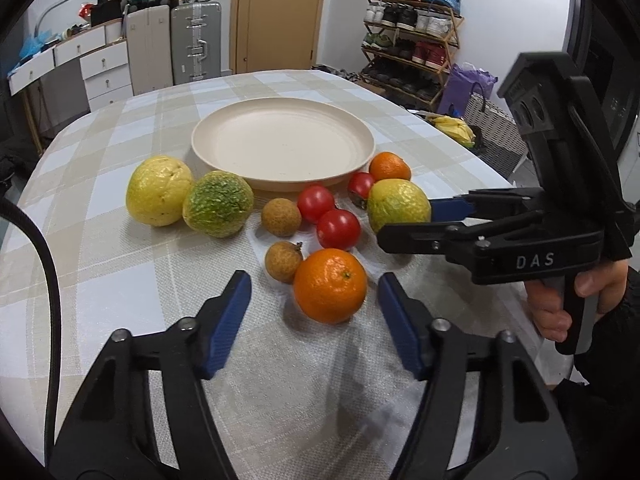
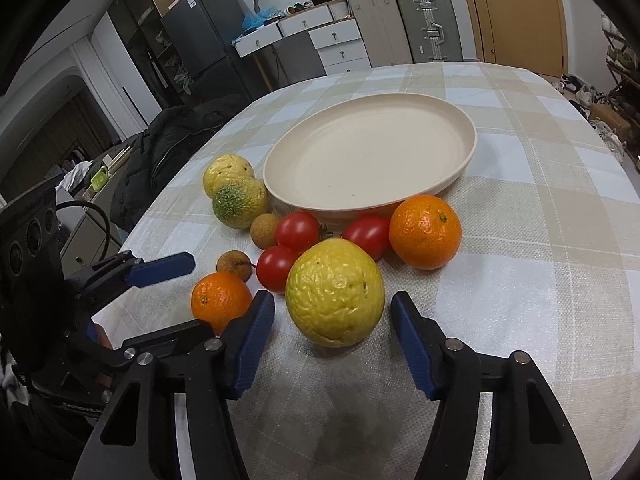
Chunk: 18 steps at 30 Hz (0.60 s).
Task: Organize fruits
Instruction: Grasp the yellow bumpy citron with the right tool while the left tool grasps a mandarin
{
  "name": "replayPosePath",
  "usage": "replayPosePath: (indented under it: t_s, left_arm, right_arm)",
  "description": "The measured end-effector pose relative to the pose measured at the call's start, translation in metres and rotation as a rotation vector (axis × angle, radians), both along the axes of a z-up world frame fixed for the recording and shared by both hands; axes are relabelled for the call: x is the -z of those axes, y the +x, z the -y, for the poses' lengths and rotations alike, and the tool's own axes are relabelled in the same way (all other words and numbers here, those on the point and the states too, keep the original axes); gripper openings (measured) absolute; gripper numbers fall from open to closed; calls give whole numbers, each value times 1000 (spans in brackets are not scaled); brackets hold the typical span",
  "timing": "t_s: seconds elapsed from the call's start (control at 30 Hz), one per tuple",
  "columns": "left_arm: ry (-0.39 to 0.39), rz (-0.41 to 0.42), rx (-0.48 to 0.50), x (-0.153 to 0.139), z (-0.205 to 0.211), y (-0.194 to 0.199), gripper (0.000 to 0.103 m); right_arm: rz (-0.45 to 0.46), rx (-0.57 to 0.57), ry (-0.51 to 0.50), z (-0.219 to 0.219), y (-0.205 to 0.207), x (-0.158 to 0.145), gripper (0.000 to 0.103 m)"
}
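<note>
You are at the first pick, nothing yet on the round cream plate (image 2: 460,148): your right gripper (image 2: 333,344) is spread wide with its blue pads either side of the wrinkled yellow fruit (image 2: 334,292), not touching it, and your left gripper (image 1: 314,322) stands equally open just short of the near orange mandarin (image 1: 330,285). Next, I judge, you push in until the pads flank the fruit's middle, then squeeze gently (it may roll). Only the left view shows your right hand (image 1: 560,304) on the trigger; only the right view shows the far mandarin (image 2: 425,232) whole.
</note>
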<state>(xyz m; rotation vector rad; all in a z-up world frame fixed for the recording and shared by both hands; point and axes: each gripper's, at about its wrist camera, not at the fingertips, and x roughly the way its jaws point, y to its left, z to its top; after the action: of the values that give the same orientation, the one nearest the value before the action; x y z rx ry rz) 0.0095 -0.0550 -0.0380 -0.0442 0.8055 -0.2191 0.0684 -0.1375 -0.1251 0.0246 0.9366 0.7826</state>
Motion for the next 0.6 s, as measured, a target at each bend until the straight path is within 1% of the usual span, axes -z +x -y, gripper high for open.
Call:
replayPosePath:
  t_s: [0.07, 0.13, 0.3, 0.33, 0.5, 0.6]
  left_arm:
    - [-5, 1, 22, 0, 2, -1, 54]
    - [-8, -7, 40, 1, 3, -1, 53]
    - [-29, -25, 68, 3, 4, 1, 50]
    - [-31, -22, 68, 2, 4, 1, 47]
    - [-10, -26, 62, 3, 7, 4, 46]
    - [1, -55, 56, 7, 8, 8, 46]
  right_arm:
    - [-1, 7, -4, 1, 1, 1, 50]
    - [4, 6, -8, 0, 0, 1, 48]
    - [6, 9, 2, 3, 0, 2, 48]
    - [7, 9, 9, 4, 0, 2, 48]
    - [0, 1, 24, 5, 1, 1, 48]
    - [13, -3, 21, 4, -2, 0, 48]
